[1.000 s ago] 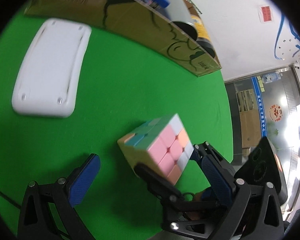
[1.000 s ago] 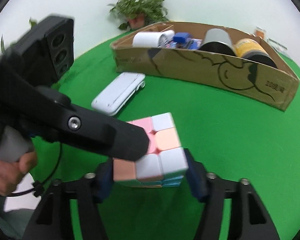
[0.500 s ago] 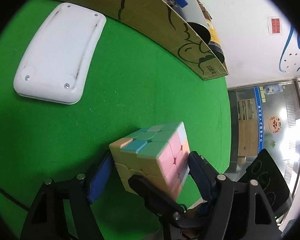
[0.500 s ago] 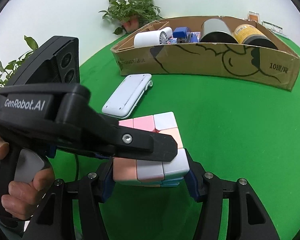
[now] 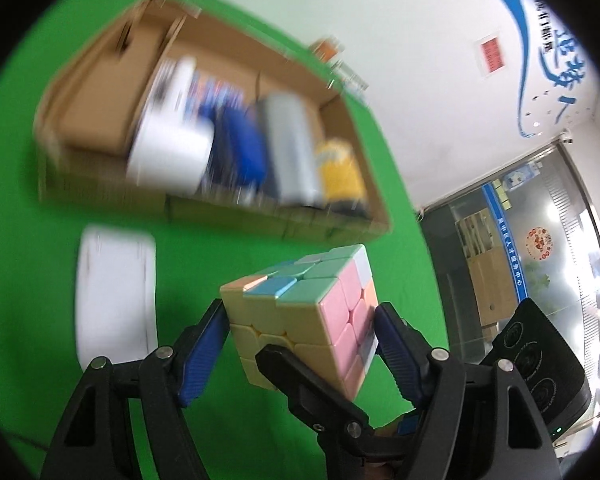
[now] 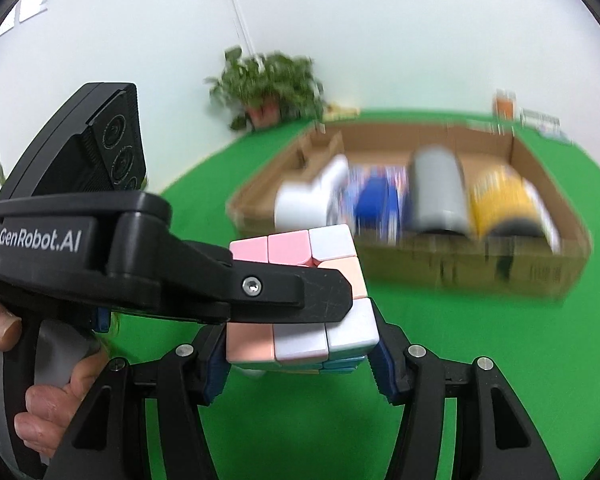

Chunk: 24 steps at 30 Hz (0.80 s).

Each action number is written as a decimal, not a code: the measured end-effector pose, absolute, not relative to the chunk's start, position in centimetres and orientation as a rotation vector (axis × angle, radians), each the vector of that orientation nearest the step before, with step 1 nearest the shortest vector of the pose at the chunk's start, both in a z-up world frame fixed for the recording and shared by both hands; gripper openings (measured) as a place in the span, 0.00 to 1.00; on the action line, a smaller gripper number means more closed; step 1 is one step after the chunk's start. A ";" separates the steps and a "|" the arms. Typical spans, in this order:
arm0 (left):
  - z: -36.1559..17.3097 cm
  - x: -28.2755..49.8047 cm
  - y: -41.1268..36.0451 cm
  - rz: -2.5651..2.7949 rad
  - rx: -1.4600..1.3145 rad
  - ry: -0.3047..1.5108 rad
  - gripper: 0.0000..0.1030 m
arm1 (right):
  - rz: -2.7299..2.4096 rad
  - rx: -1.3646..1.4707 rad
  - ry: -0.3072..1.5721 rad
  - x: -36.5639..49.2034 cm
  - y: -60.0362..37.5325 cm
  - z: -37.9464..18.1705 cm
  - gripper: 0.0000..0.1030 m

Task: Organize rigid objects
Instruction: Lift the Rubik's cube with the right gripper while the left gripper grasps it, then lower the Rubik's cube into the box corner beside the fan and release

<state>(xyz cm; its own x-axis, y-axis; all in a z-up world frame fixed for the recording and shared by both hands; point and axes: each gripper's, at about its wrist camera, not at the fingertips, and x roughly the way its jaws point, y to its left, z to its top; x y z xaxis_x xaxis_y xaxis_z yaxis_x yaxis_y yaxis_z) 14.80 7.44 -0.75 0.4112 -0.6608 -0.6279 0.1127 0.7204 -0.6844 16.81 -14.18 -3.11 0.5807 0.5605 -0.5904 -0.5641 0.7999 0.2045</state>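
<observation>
A pastel puzzle cube [image 5: 336,304] hangs above the green table, held from two sides at once. My left gripper [image 5: 300,312] has its blue pads pressed on the yellow and pink sides. My right gripper [image 6: 298,344] clamps the cube [image 6: 332,240] across its lower layer. One black finger [image 6: 292,292] of the left gripper crosses the cube's top in the right wrist view. A finger [image 5: 300,376] of the right gripper runs under the cube in the left wrist view. The open cardboard box [image 5: 100,120] lies beyond, blurred.
The box [image 6: 480,272] holds a white roll [image 5: 172,152], a blue item [image 5: 240,148], a grey cylinder [image 5: 292,152] and a yellow can [image 5: 340,168]. A flat white device [image 5: 116,296] lies on the green cloth before it. A potted plant [image 6: 268,84] stands behind.
The left gripper's jaws closed onto the cube that the right gripper held. Both grippers then rose together with the cube, and the box's inside came into view from above.
</observation>
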 end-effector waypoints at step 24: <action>-0.1 32.4 15.5 -0.480 -0.598 1.104 0.71 | 0.657 0.109 0.883 39.4 -3.3 -2.1 0.54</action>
